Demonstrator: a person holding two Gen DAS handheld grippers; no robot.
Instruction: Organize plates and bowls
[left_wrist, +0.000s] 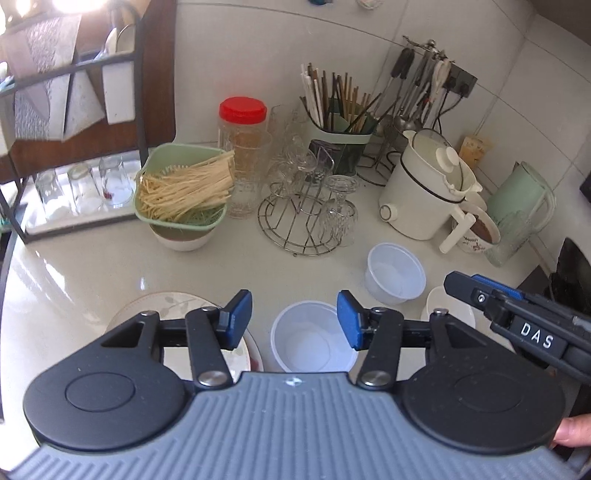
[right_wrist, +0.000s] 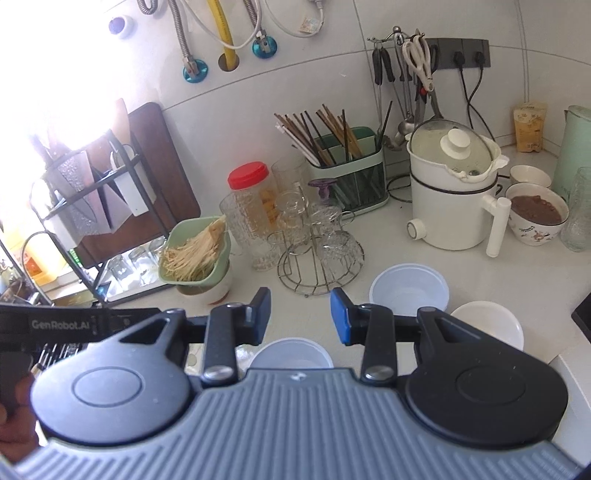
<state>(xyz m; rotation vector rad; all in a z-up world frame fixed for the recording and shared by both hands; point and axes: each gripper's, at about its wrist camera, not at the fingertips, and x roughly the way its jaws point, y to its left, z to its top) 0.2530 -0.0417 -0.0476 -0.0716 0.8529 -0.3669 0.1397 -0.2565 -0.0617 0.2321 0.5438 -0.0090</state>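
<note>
Hovering above a pale countertop (left_wrist: 92, 273), the left gripper (left_wrist: 294, 320) has its blue pads parted with nothing between them; a white plastic bowl (left_wrist: 314, 338) stands upright on the counter directly beneath the gap, untouched. To the left of that bowl, partly hidden under the left finger, lies a leaf-patterned plate (left_wrist: 173, 304). A second white plastic bowl (left_wrist: 395, 272) stands farther back and to the right, and a small white dish (left_wrist: 448, 308) sits just beside it, under the tip of the right gripper (left_wrist: 461, 284), which enters from the right edge. From its own camera the right gripper (right_wrist: 301, 317) likewise shows its pads apart and empty, narrower than the left pair, with the near bowl (right_wrist: 291, 352) below and slightly left of the gap, the far bowl (right_wrist: 408, 288) ahead to the right, and the white dish (right_wrist: 487, 323) behind the right finger. Only the right view shows the wall pipes (right_wrist: 225, 33) and the contents of a patterned bowl of brown food (right_wrist: 537, 214) beside the white electric pot (right_wrist: 452, 206); only the left view shows the patterned plate clearly. Both views share the green basket of pale stalks (left_wrist: 184, 184), the wire glass rack (left_wrist: 299, 221) and the red-lidded jar (left_wrist: 243, 125).
</note>
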